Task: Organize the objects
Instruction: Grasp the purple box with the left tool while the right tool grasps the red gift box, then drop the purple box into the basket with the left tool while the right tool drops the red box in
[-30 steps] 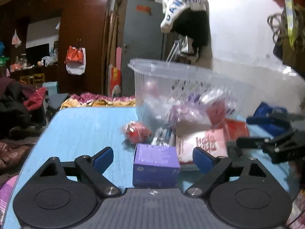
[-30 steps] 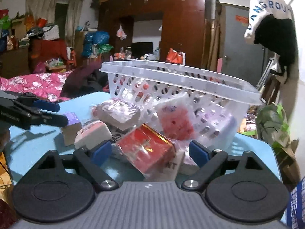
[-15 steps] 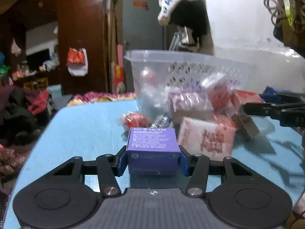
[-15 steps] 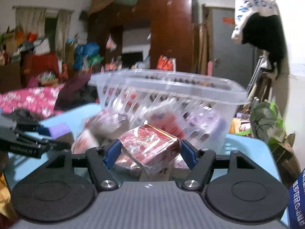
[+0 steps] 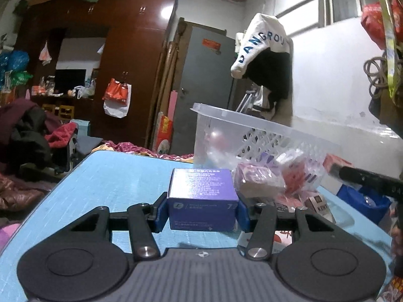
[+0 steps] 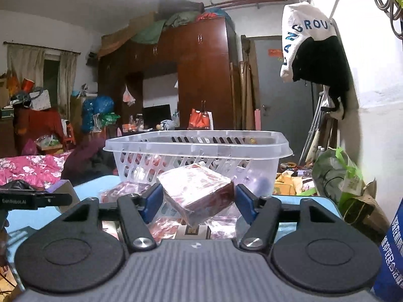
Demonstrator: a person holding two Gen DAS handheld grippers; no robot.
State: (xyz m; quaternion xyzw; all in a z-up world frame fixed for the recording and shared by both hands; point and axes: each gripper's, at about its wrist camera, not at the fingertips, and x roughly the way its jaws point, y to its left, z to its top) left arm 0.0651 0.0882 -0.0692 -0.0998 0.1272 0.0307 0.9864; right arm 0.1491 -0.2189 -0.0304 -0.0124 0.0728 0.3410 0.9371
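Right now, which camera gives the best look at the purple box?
The left wrist view: the purple box fills the centre, its printed top and front faces showing, clamped between the left tool's pads. In the right wrist view only a corner of it shows at the left edge, behind that tool's arm.

A purple box [image 5: 202, 198] printed with small white text sat upright and level between blue pads above the light-blue table, its front face toward the camera. A red, cellophane-wrapped box [image 6: 197, 191] hung tilted, one corner pointing down, above a heap of wrapped red-and-pink packets [image 6: 166, 226] and a dark carton [image 5: 317, 203]. Behind them stood a clear plastic basket [image 6: 199, 142] with slotted walls, upright on the table, a few items visible through its sides. More wrapped packets [image 5: 259, 180] lay against the basket's front.
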